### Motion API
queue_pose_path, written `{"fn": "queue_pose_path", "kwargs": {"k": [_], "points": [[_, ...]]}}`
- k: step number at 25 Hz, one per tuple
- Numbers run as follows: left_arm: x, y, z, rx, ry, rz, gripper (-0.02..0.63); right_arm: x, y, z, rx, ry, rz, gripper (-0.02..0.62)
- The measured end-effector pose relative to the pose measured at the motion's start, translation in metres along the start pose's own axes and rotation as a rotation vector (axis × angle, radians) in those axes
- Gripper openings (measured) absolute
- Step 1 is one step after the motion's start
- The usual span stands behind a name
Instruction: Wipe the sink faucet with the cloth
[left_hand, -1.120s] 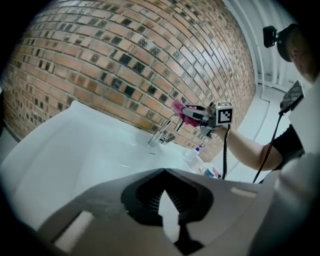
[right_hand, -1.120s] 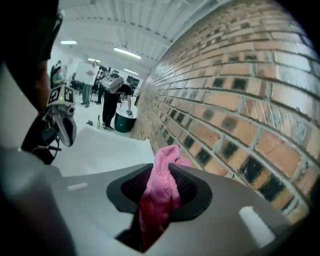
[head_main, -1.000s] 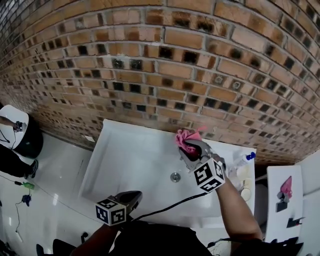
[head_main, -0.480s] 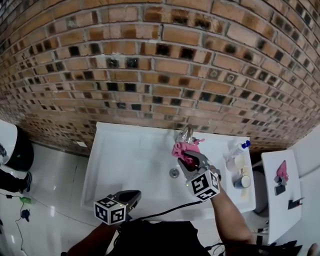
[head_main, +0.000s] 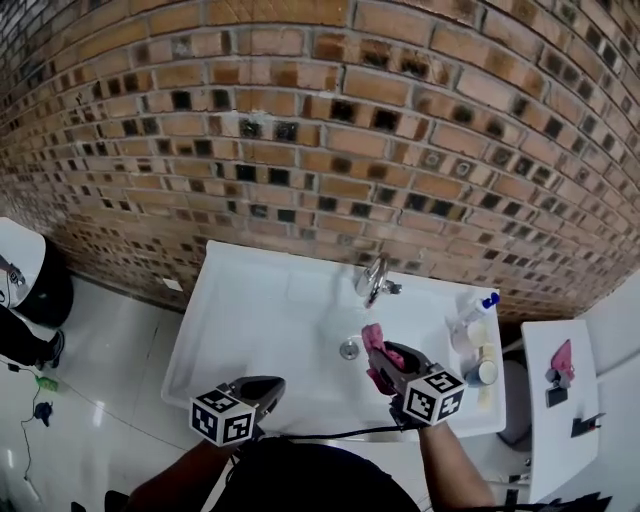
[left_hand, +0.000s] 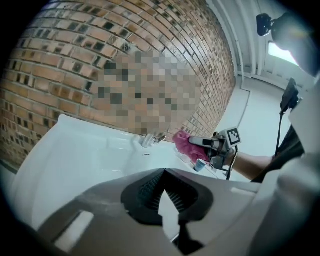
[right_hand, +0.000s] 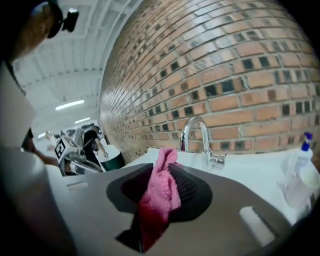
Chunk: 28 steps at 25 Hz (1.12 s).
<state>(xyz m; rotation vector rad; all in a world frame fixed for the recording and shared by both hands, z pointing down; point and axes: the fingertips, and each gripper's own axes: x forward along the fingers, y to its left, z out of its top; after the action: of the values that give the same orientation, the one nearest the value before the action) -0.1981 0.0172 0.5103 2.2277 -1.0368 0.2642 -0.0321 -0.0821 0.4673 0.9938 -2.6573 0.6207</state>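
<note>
The right tongs (head_main: 385, 360) are clamping the crumpled pink cloth (head_main: 374, 352), and they have been drawing back from the curved chrome faucet (head_main: 372, 280). Half a second ago the cloth was pressing against the spout. Now it is hanging over the white ceramic sink (head_main: 235, 300), near the round metal drain (head_main: 349, 350) and clear of the faucet. In the right gripper view the faucet is standing bare beyond the cloth. This is looking like the end of one wiping pass, or a pause before another; whether the metal is coming clean is too small to tell. The left tongs (head_main: 272, 386) are sitting closed on nothing at the sink's front edge, taking no part.
</note>
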Motion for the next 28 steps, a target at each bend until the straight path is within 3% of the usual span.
{"fn": "queue_pose_path", "kwargs": {"k": [2, 5, 14, 28], "points": [[0.002, -0.01, 0.0, -0.011, -0.016, 0.012, 0.003, -0.029, 0.002, -0.01, 0.092, -0.012, 0.008, 0.101], [0.008, -0.03, 0.001, -0.015, -0.038, 0.019, 0.003, -0.075, 0.005, -0.022, 0.14, -0.02, 0.011, 0.101], [0.025, -0.095, -0.018, 0.027, -0.023, 0.024, 0.003, -0.168, 0.009, -0.067, 0.156, -0.026, -0.023, 0.101], [0.032, -0.132, -0.054, 0.027, -0.013, 0.062, 0.003, -0.238, 0.0, -0.125, 0.223, -0.041, -0.071, 0.1]]}}
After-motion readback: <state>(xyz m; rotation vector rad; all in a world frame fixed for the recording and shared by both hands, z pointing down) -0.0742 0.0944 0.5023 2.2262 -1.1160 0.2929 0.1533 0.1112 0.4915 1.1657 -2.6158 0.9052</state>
